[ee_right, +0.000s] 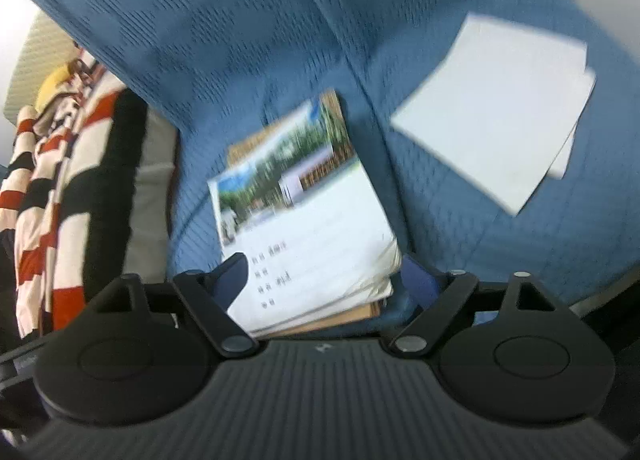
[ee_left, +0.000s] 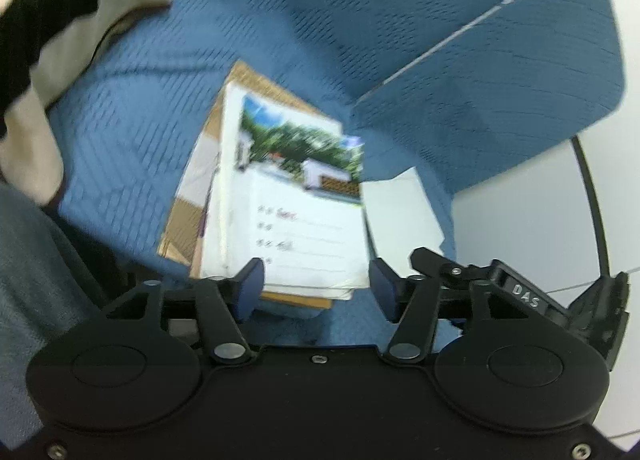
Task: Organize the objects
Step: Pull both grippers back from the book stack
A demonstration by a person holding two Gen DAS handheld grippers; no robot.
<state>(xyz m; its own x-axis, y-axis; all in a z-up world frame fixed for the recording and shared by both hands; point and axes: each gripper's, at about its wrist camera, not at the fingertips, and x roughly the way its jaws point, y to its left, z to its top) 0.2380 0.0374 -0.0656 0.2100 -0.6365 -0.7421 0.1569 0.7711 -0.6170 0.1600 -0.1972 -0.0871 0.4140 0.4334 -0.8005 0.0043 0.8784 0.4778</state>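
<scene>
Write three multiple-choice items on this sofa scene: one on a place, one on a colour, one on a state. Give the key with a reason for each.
1. The booklets lie
A. on the sofa seat
B. on the floor
C. in a box

2. The sofa is
A. red
B. blue
C. green

3. The left tongs are
A. shut on a booklet
B. shut on a paper
C. open, holding nothing

Key: 1 A, blue cushion shows all around the stack. 2 B, blue fabric fills both views. 3 C, the pads stand apart with nothing pressed between them.
</scene>
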